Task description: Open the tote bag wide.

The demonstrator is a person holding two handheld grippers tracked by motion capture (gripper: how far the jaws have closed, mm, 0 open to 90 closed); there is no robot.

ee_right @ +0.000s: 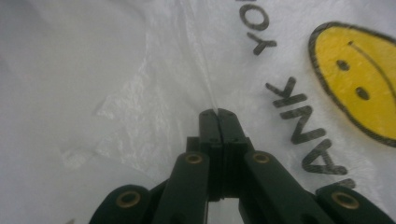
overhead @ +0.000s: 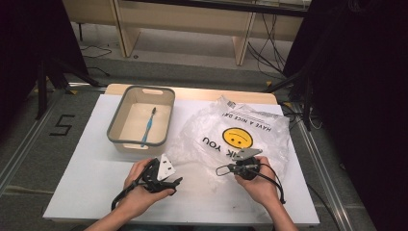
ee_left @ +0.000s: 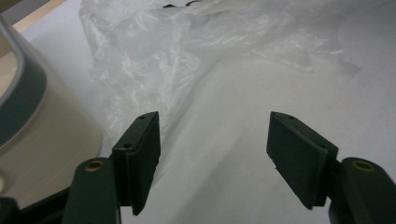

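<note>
A clear plastic bag (overhead: 231, 132) printed with a yellow smiley face (overhead: 237, 138) and black lettering lies crumpled on the white table (overhead: 86, 178); it is the landmark here. It spreads over the table's right half, its near edge reaching toward the person.

The right gripper (overhead: 222, 169) sits at the bag's near edge, just below the smiley face. In the right gripper view its jaws (ee_right: 217, 114) are pressed tight together, and a thin fold of the bag's film rises from between the tips, so it pinches the bag. The right hand (overhead: 260, 183) holds it from the bag's near side.

The left gripper (overhead: 177, 182) is just off the bag's near left corner, held by the left hand (overhead: 137, 190). In the left gripper view its jaws stand spread apart, with bare table and the bag's edge (ee_left: 140, 79) ahead of them and nothing between the pads.

Left of the bag stands a beige bin (overhead: 115, 122) with a grey rim, close beside the bag's left edge. A blue toothbrush (overhead: 148, 126) lies inside it.
</note>
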